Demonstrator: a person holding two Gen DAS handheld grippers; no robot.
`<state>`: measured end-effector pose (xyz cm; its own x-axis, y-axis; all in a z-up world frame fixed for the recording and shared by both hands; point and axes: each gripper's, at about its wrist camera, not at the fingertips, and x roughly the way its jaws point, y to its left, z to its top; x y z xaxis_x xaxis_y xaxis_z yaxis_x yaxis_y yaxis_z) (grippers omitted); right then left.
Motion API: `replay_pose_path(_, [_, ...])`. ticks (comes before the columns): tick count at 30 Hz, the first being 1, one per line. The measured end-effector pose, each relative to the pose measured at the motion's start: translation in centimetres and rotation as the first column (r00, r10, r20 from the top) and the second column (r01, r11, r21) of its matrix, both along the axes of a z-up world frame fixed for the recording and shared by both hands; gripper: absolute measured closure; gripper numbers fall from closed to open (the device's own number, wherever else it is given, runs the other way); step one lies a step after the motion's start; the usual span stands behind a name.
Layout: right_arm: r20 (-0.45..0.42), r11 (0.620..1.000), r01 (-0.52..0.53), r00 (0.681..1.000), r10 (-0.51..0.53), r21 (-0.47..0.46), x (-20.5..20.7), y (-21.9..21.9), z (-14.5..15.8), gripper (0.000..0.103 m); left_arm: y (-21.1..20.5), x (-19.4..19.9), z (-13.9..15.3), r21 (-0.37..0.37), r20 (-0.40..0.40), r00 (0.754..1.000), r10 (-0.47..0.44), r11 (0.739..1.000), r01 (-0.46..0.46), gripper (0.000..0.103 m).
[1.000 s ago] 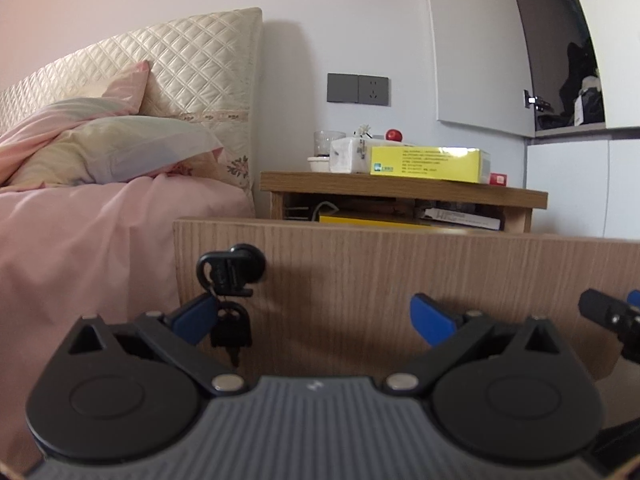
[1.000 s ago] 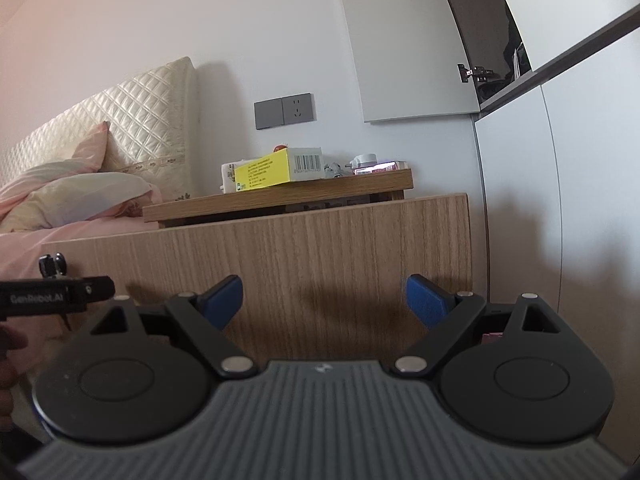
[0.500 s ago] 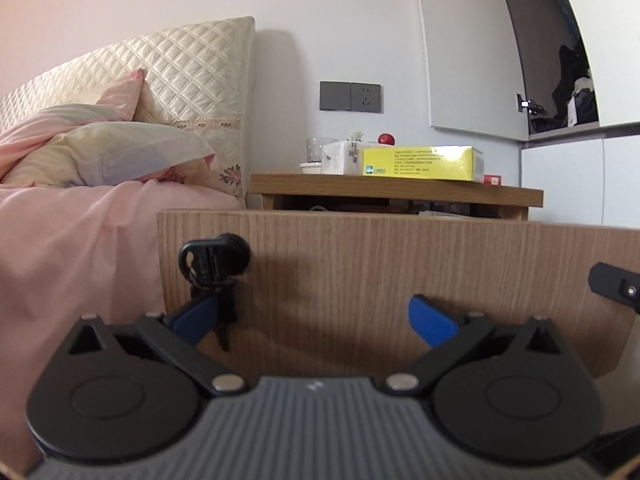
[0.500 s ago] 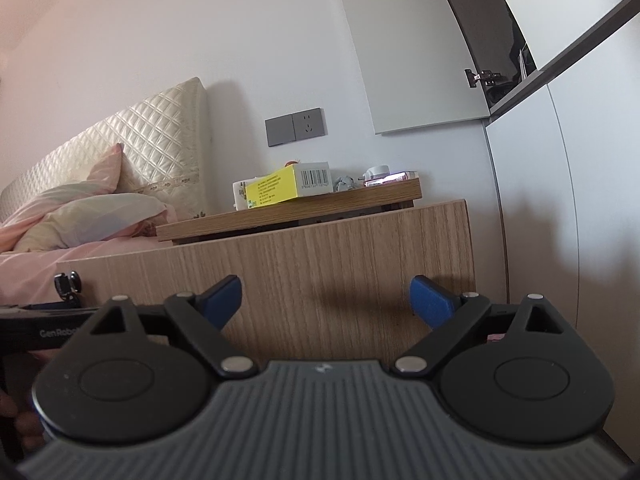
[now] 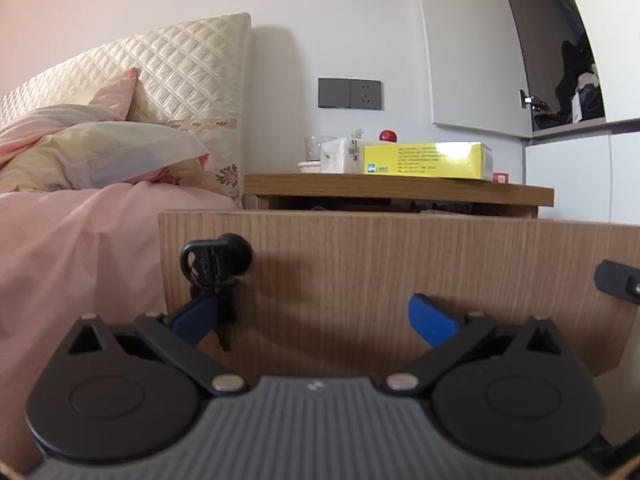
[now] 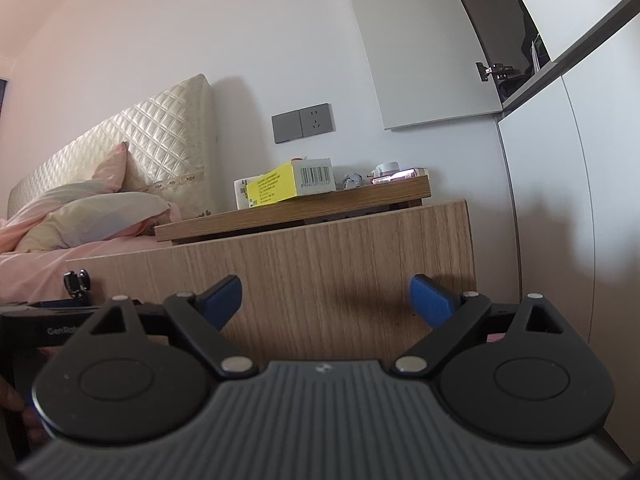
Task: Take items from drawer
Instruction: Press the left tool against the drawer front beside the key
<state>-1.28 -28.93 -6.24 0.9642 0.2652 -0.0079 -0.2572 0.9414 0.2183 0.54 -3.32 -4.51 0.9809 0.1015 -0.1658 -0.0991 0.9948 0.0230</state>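
Note:
The wooden drawer front [image 5: 380,280] of the nightstand stands pulled out and fills the middle of both views, also as a wood panel [image 6: 320,256]. A black key with keyring [image 5: 216,264] hangs in its lock at the upper left. My left gripper [image 5: 312,316] is open just in front of the panel, its left blue fingertip [image 5: 194,316] below the key. My right gripper [image 6: 326,298] is open before the panel's right half. The drawer's inside is hidden behind the front. The other gripper's black body [image 6: 48,324] shows at the left of the right wrist view.
On the nightstand top [image 5: 396,190] lie a yellow box [image 5: 428,160], a white tissue pack [image 5: 340,156], a glass [image 5: 316,148] and a small red object [image 5: 387,136]. A bed with pink bedding [image 5: 80,248] is left. White cabinet doors [image 6: 560,208] stand right.
Both cameras have sunk lower and drawn closer to the drawer front, so its inside is no longer seen. The key sits higher in the left view. Both grippers stay open.

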Motion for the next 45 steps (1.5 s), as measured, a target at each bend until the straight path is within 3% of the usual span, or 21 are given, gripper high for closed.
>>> replay_pose_path(25, [-0.013, 0.999, -0.043, 0.999, 0.043, 0.012, 5.8, -0.5, 0.0, 0.008, 0.4, 5.5, -0.4, 0.059, -0.010, 0.999, -0.043, 0.997, 0.044, 0.000])
replay_pose_path(45, [-0.019, 0.997, -0.066, 0.998, 0.066, -0.037, 11.2, 0.2, -0.1, 0.009, 1.5, 10.8, -0.7, 0.048, 0.008, 0.997, -0.079, 0.996, 0.078, 0.000])
